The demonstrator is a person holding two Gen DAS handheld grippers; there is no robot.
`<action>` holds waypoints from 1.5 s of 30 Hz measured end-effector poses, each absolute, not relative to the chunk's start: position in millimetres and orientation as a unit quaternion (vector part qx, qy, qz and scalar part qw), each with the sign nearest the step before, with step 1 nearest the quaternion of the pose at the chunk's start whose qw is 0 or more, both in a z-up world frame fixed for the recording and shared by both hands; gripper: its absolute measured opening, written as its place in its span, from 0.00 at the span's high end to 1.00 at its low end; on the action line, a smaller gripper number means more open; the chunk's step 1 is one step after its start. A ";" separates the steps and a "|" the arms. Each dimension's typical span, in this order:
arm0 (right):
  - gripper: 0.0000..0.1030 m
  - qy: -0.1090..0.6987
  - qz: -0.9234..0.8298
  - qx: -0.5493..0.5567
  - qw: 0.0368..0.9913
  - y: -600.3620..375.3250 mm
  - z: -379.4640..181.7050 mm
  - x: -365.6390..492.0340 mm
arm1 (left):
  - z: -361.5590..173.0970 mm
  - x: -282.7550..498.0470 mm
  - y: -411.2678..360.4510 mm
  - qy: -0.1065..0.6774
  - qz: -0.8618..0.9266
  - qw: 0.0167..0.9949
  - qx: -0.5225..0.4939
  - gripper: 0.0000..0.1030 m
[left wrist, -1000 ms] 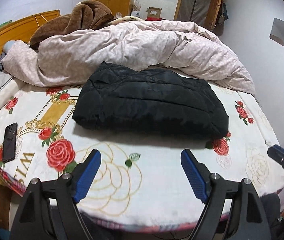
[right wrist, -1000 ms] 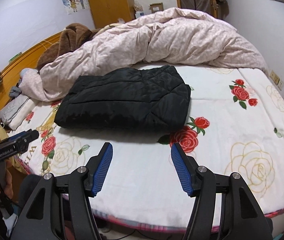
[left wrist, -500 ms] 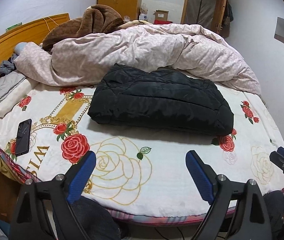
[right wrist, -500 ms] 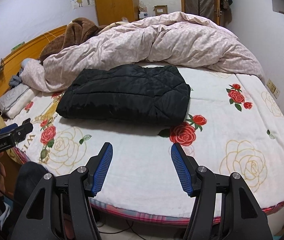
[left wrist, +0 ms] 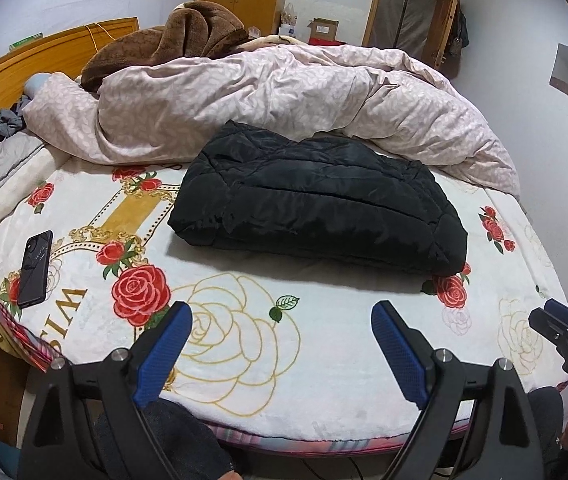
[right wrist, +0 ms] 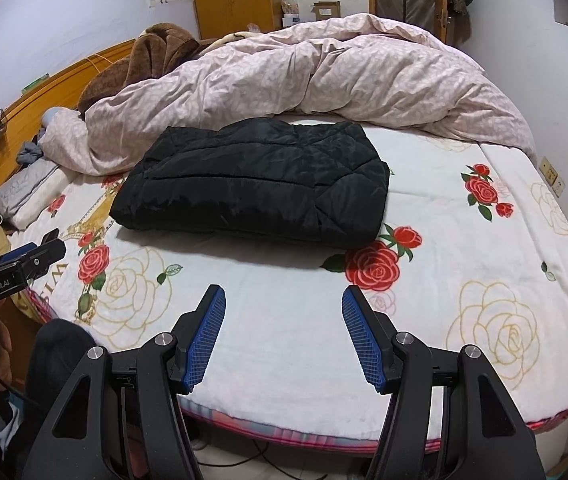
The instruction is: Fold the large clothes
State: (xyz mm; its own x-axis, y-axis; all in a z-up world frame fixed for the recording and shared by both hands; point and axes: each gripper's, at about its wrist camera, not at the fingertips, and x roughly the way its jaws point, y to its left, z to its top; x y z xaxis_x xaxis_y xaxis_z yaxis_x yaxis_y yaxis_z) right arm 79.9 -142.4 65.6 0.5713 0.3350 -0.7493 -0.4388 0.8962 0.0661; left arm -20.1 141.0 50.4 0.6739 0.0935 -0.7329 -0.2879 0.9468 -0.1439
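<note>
Blue-padded jaws frame the shot at the foot of a bed: the left gripper (left wrist: 281, 322) stands spread wide, its jaws having just been opening with nothing between them, and the right gripper (right wrist: 284, 312) is also parted and empty. Both hang over the near edge of the rose-print blanket (left wrist: 243, 344), touching no cloth. A phone (left wrist: 35, 269) lies on the blanket at the left. Farther in, well apart from either pair of fingers, the black jacket (left wrist: 316, 204) rests on the blanket as a squared, layered bundle, its edges stacked and nothing trailing. Behind it a pink duvet (left wrist: 284, 100) is heaped across the bed, just beside the jacket's far edge, with a brown throw (left wrist: 171, 44) beyond. By the look of it the folding is finished and the tools are clear of the work; any next move would call only for a reach forward to tidy or lift the bundle.
</note>
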 end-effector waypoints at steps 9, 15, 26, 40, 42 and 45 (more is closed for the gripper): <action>0.41 0.411 0.220 -0.066 0.882 -140.1 65.8 83.3 | 48.6 -20.1 139.0 0.392 0.106 0.905 -0.126 0.10; 0.41 0.413 0.221 -0.067 0.881 -140.1 65.8 83.4 | 47.6 -19.8 139.4 0.394 0.106 0.904 -0.127 0.10; 0.41 0.416 0.223 -0.069 0.879 -138.3 63.8 82.4 | 44.9 -20.4 138.3 0.396 0.107 0.903 -0.130 0.10; 0.41 0.417 0.223 -0.068 0.878 -137.4 62.4 81.6 | 44.3 -20.0 141.0 0.397 0.109 0.902 -0.130 0.10; 0.41 0.417 0.224 -0.069 0.878 -138.1 62.4 81.7 | 44.1 -20.1 142.0 0.397 0.109 0.902 -0.131 0.10; 0.41 0.418 0.223 -0.068 0.878 -138.2 62.3 81.7 | 44.2 -20.2 142.6 0.397 0.111 0.902 -0.130 0.10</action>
